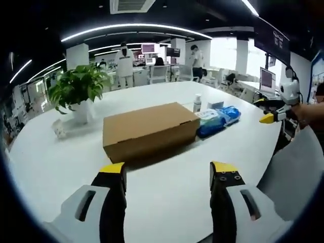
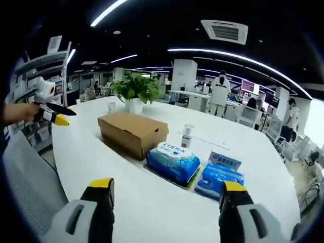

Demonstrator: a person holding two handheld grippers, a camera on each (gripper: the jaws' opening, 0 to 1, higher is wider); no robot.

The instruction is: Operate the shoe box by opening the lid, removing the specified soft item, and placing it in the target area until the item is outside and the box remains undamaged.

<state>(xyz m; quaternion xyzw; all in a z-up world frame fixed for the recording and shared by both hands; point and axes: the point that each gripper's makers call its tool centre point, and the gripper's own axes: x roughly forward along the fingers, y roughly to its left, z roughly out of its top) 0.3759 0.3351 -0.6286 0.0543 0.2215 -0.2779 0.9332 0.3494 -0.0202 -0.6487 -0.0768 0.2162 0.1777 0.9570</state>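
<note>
The brown cardboard shoe box (image 1: 147, 129) lies on the white table (image 1: 167, 202) with its lid closed flat. In the right gripper view the same box (image 2: 132, 132) is ahead and to the left. My left gripper (image 1: 168, 172) is open, a short way in front of the box with nothing between its jaws. My right gripper (image 2: 167, 187) is also open and holds nothing, hovering in front of two blue soft wipe packs (image 2: 173, 162). From the left gripper view those packs (image 1: 217, 119) lie just right of the box, and the right gripper (image 1: 266, 110) hovers beyond the table's right edge.
A small white bottle (image 2: 187, 135) stands behind the packs. A potted plant (image 1: 78, 88) sits at the table's far left. Grey mesh fabric (image 1: 298, 167) borders the table's near right edge. People stand at desks far behind.
</note>
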